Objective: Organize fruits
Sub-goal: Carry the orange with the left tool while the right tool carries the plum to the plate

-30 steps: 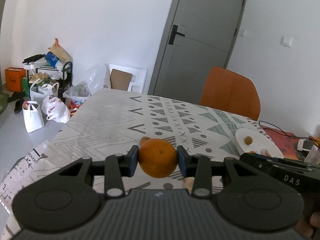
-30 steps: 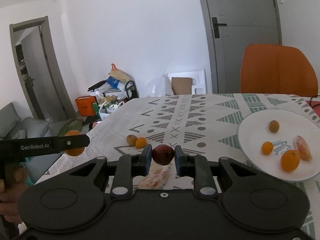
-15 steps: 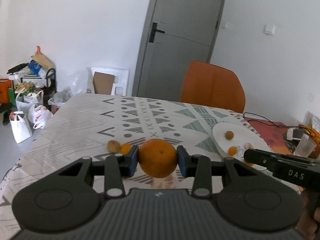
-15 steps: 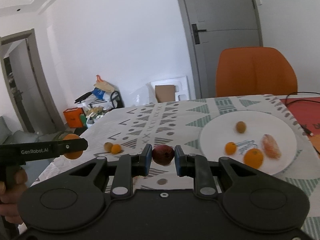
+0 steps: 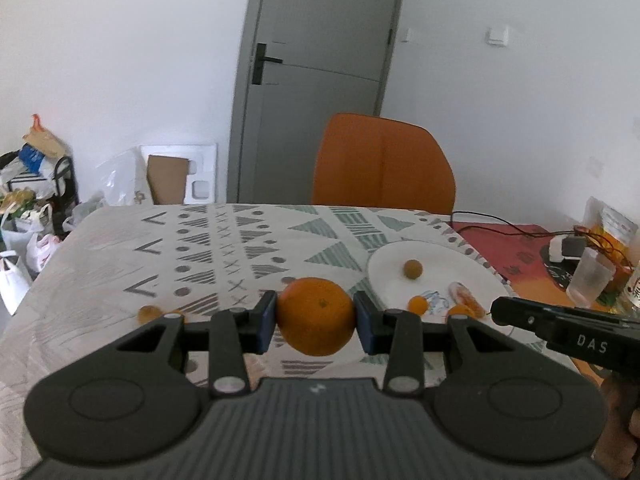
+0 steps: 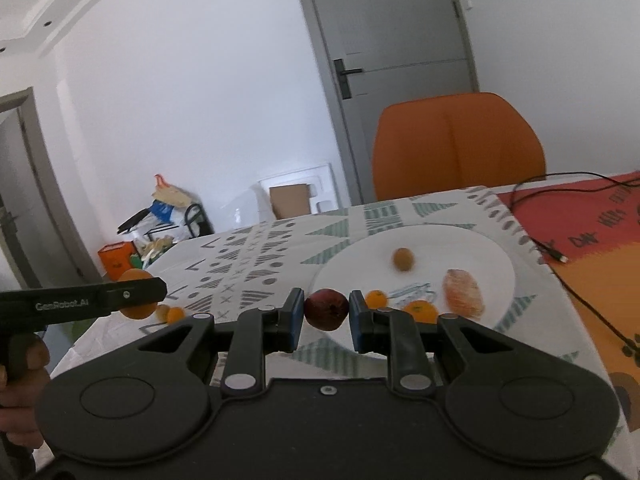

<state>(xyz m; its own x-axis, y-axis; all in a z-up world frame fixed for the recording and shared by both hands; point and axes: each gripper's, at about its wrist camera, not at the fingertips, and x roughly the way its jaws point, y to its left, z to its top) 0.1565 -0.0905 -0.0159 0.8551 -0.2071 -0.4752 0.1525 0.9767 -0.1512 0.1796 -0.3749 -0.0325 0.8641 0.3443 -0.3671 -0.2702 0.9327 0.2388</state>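
Nearest us in the left wrist view, our left gripper (image 5: 315, 316) is clenched on a large round orange with a dimpled skin (image 5: 315, 316), held off the patterned white tablecloth (image 5: 224, 248) short of the round white plate (image 5: 472, 276). In the right wrist view our right gripper (image 6: 326, 309) grips a small dark red round fruit (image 6: 326, 309) just over the near rim of that plate (image 6: 496, 260). This view alone shows the plate's contents plainly: two small orange fruits (image 6: 376, 298), one (image 6: 421, 311) larger than the other, lie nearest us on the plate; a peeled, pale orange segment cluster (image 6: 463, 293) lies to their right, and a small brown fruit (image 6: 402, 259) sits farther back toward the plate's middle. It also shows the left gripper from the side, well to the left of the plate, with its orange half hidden behind the black finger. Only the left view shows the clutter right of the plate: a clear plastic cup (image 5: 591, 282) and a white adapter with dark cables (image 5: 562, 248) on a red mat (image 5: 516, 248). Left of the plate, on the cloth, lie two small fruits, one brownish (image 5: 148, 313) and one orange (image 5: 174, 313). Beyond the plate stands an orange chair (image 5: 384, 164), then a grey door (image 5: 320, 76).
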